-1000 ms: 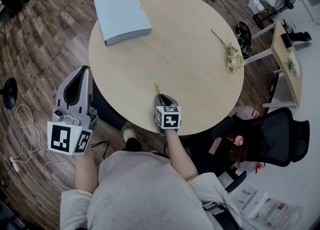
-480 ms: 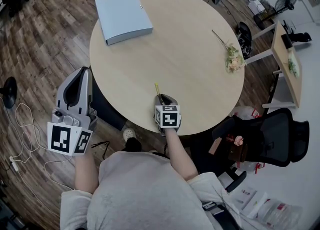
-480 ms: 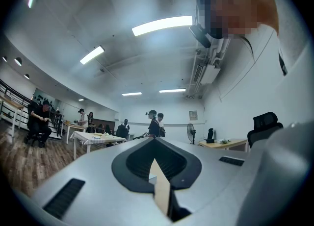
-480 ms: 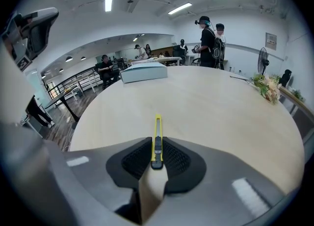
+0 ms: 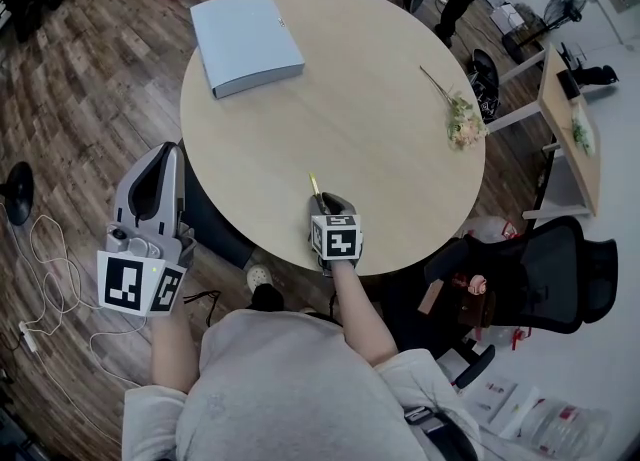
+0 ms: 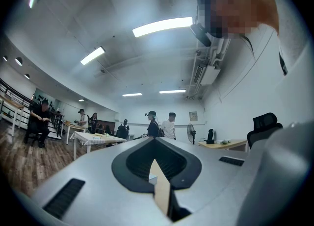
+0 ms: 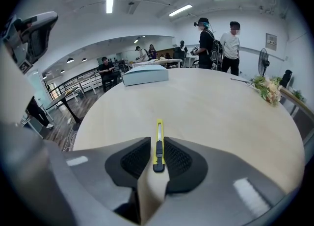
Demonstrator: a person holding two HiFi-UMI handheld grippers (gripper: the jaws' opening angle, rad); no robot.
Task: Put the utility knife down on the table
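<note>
The right gripper [image 5: 322, 197] is over the near rim of the round table [image 5: 350, 99], just in front of the person. Its jaws are clenched on the utility knife [image 7: 158, 146], with the yellow body between the two black pads. The long axis of the knife follows the jaws and points straight away from the person, toward the middle of the table. The front end [image 5: 313, 182] comes out a little past the jaw tips. I cannot tell if the knife already touches the wood or hangs just above it.

The left gripper [image 5: 168, 149] is off the table, at the left side and over the floor. Its jaws [image 6: 154, 144] are pressed together with nothing between them. So the right gripper is clearly the nearer one, and I judge the putting down belongs to it alone.

The table edge is directly under the right gripper. For this reason I think the knife should be set down a bit forward, not exactly at the rim, where it could slide off.

In front of the knife the wood is bare and wide. The light blue folder [image 5: 245, 37] lies at the far left, and the bunch of flowers [image 5: 462, 119] lies at the far right. Both are well apart from the knife.
</note>
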